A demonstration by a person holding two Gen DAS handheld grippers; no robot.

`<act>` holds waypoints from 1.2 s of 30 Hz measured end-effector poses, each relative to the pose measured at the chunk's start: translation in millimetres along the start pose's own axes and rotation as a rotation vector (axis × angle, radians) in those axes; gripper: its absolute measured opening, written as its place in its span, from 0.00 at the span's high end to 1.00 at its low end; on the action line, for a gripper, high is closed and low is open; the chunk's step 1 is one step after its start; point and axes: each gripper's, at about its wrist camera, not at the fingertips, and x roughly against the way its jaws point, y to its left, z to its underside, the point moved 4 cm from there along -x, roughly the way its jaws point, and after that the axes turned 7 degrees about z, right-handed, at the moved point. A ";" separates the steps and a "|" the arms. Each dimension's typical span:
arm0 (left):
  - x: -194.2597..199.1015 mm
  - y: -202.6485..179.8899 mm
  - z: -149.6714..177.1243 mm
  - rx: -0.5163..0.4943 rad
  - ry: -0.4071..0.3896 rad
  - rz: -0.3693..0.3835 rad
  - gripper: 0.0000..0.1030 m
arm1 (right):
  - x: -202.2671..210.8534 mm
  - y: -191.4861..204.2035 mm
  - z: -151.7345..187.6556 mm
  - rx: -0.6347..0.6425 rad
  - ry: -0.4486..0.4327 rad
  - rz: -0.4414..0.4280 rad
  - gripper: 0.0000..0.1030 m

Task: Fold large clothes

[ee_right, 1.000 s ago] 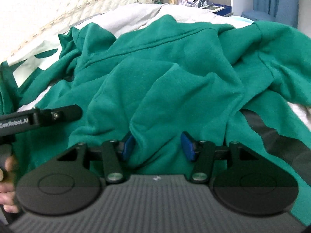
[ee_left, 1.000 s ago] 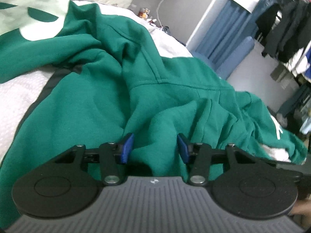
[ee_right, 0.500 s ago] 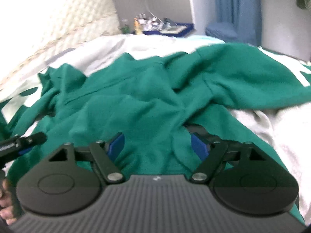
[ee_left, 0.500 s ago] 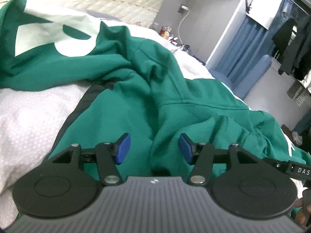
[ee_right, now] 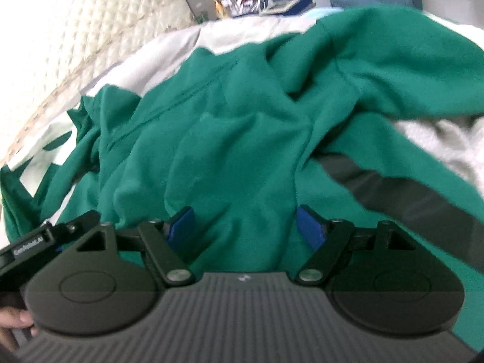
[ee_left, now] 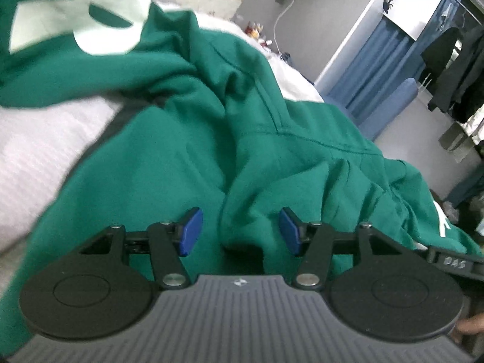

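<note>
Bed: a white textured bedspread (ee_left: 36,151) is seen under the garment in both views; a cream quilted headboard (ee_right: 99,27) is shown large only in the right wrist view.
Garment: a large crumpled green fleece hoodie (ee_left: 187,157) with pale lettering is spread across the bed, bunched in folds directly in front of both tools; a dark band (ee_right: 402,193) along its edge is seen clearly at the right of the right wrist view.
Room: blue curtains (ee_left: 372,72) and dark clothes hanging on a rail (ee_left: 453,60) are shown only in the left wrist view.
Left tool (ee_left: 240,231): its blue pads are held moderately apart, a raised fold of hoodie lying between them; no pad is seen pressing on the cloth.
Right tool (ee_right: 245,230): its jaws have just been opening and stand wide, with green cloth between the pads but not gripped.
Other tool's arm: the left tool's black bar is seen at the lower left of the right wrist view, with fingertips (ee_right: 13,322) below it.
Nightstand clutter: small bottles (ee_right: 224,0) are seen sharper in the right wrist view.
</note>
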 end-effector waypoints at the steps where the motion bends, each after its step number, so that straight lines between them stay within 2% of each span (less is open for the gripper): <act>1: -1.5 0.4 0.7 0.010 0.009 0.012 0.49 | -2.7 -1.4 0.7 -0.009 0.015 0.006 0.30; 2: -2.8 -0.1 1.2 0.015 0.016 0.022 0.56 | -5.1 -2.0 1.2 -0.013 0.027 0.017 0.31; 3: -3.3 -1.1 1.4 0.012 0.022 0.027 0.59 | -6.5 -1.8 1.7 -0.010 0.033 0.023 0.34; 5: -4.2 -5.1 1.5 -0.008 0.029 0.037 0.71 | -6.3 -0.7 1.3 -0.009 0.035 0.015 0.44; 7: -3.2 -8.0 1.7 -0.018 0.030 0.042 0.76 | -5.7 -0.7 2.8 -0.024 0.055 -0.012 0.68; 8: -2.3 -9.5 1.5 -0.028 0.028 0.039 0.80 | -5.1 0.1 3.2 -0.026 0.059 -0.019 0.74; 9: -0.7 -10.4 0.8 -0.034 0.021 0.034 0.82 | -3.5 1.5 2.6 -0.016 0.053 -0.021 0.85; 11: 3.9 -11.4 -3.0 -0.029 0.006 0.041 0.84 | 3.7 2.1 0.6 -0.011 0.033 -0.023 0.91; 14: 15.0 -16.2 -9.0 -0.030 -0.020 0.070 0.85 | 20.0 0.1 -0.8 -0.012 -0.006 -0.013 0.93; 18: 24.0 -18.6 -9.6 -0.036 -0.027 0.086 0.85 | 28.0 -11.5 4.0 0.007 -0.007 0.064 0.93; 24: 8.0 -14.6 -0.9 -0.061 0.060 0.024 0.85 | 18.3 -15.6 13.1 0.051 0.046 0.156 0.93; 27: 4.5 -13.7 -0.4 -0.076 0.073 0.014 0.84 | 16.0 -16.7 13.7 0.041 0.048 0.158 0.92; 30: 7.1 -13.4 -3.1 -0.078 0.070 0.029 0.83 | 21.5 -22.0 12.1 -0.019 0.043 0.124 0.90; 33: 12.4 -17.6 -5.4 -0.094 0.046 0.032 0.67 | 32.9 -26.4 7.4 -0.074 0.041 0.098 0.90; 35: 17.6 -23.2 -8.2 -0.119 0.016 0.036 0.47 | 46.5 -28.1 4.9 -0.089 0.024 0.080 0.89; 36: 22.3 -26.4 -9.6 -0.132 -0.007 0.039 0.46 | 54.8 -29.1 2.6 -0.090 0.007 0.076 0.87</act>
